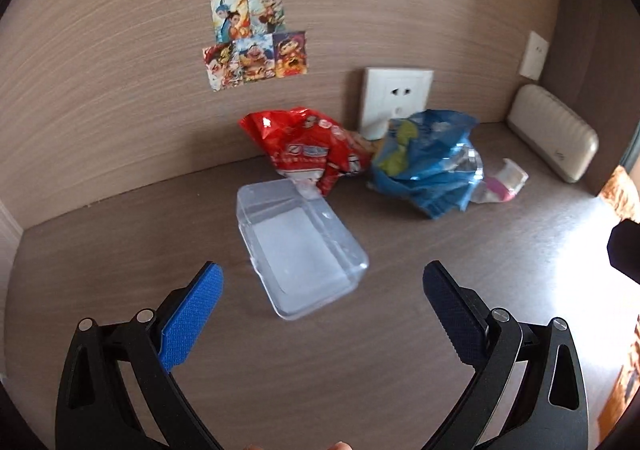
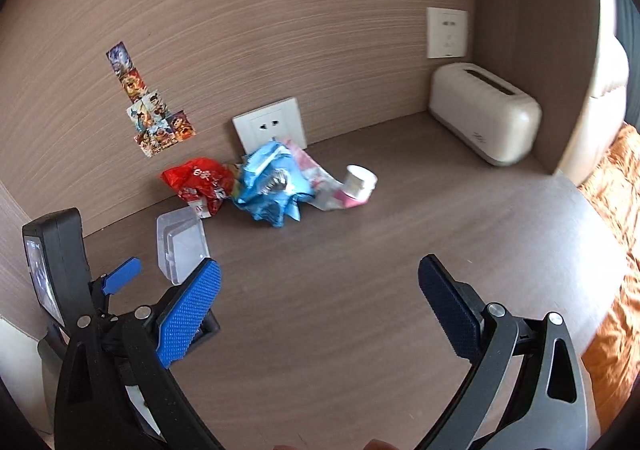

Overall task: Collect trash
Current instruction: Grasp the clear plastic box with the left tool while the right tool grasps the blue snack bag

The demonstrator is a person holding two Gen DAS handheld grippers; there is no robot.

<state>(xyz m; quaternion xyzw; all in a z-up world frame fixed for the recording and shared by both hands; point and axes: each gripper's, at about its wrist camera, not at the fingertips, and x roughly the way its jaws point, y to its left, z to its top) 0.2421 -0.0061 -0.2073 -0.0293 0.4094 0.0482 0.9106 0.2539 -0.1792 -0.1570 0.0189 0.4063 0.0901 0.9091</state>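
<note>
wrappers (image 1: pixel 360 158) lie piled behind clear box (image 1: pixel 300 246); both claws spread, empty.

Open counter in front, clutter packed at the back wall

Nearer than the clear plastic box (image 1: pixel 300 250), the counter (image 1: pixel 320 362) lies bare. Behind the box, the red wrapper (image 1: pixel 312 148) touches it; the blue wrapper (image 1: pixel 428 162) and small cup (image 2: pixel 360 181) crowd beside that, and the cream case (image 2: pixel 484 112) fills the far corner.

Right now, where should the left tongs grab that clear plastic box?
Probably across the short width of the clear box, from above: it lies flat, with straight long walls. The open left tongs already straddle its near end.
</note>
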